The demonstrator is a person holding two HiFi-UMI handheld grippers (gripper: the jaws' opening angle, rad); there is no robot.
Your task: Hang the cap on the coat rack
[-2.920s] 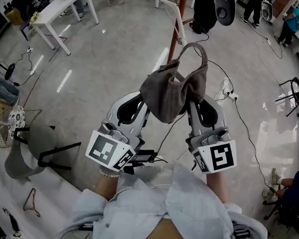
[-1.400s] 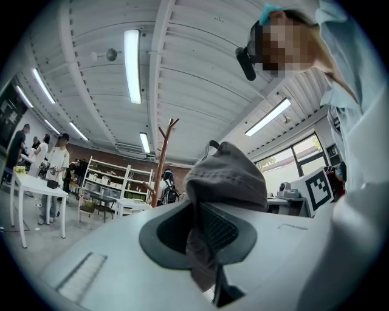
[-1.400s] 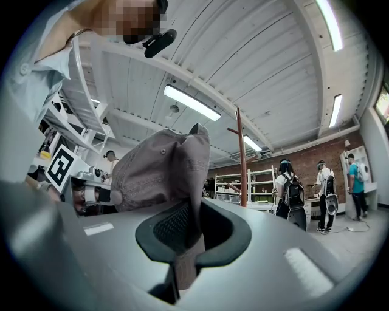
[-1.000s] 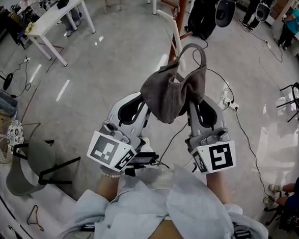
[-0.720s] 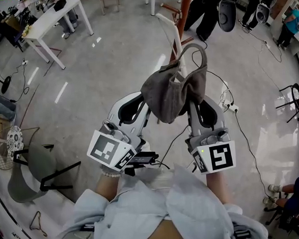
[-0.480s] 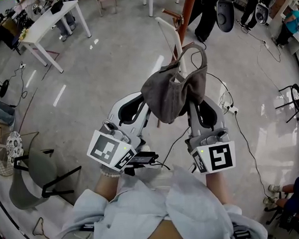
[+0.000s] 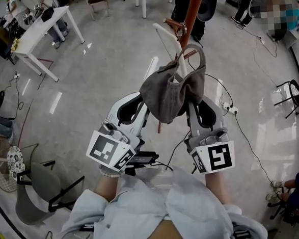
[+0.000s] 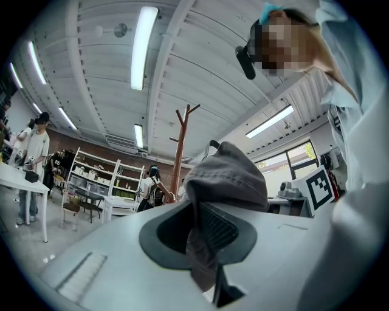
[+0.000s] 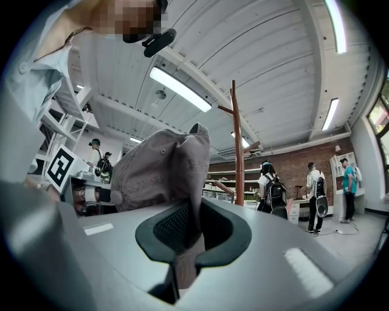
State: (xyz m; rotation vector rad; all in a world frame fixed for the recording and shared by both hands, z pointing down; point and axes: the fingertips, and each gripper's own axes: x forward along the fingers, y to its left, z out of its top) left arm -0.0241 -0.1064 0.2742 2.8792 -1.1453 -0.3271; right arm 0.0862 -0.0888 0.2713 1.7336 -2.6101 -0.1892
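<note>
holding a grey cap point(image 7: 173, 92) up between them, both hand-held grippers point toward 12 o'clock in the head view. the left hand-held gripper point(image 7: 138, 109) grips the cap's 9 o'clock side. in the left gripper view its jaws are pinched together on a fold of the grey fabric, and the crown point(image 8: 228, 173) bulges above them. the right hand-held gripper point(image 7: 200, 110) takes the 3 o'clock side. the right gripper view shows its jaws likewise clamped on a strip of cloth that runs down into the narrow gap between them. the cap's body point(image 9: 161, 167) rises above the jaws toward 11 o'clock. the back strap point(image 7: 198, 54) arches up as a loop at the cap's 1 o'clock edge.

the coat rack point(image 7: 190, 9), a reddish-brown wooden pole, stands at 12 o'clock beyond the cap in the head view. both gripper views show it upright behind the cap, with short pegs branching near its top point(image 8: 185, 115) point(image 9: 234, 106). the cap hangs on none of them.

each hand-held gripper carries a marker cube, at 7 o'clock point(image 7: 109, 151) and at 5 o'clock point(image 7: 215, 158) from the cap. the person's pale blue shirt point(image 7: 161, 212) fills the 6 o'clock edge. a white surface point(image 7: 38, 29) stands at 10 o'clock, a grey chair point(image 7: 34, 193) at 8 o'clock, and a power strip point(image 7: 229, 110) lies on the floor at 3 o'clock.
</note>
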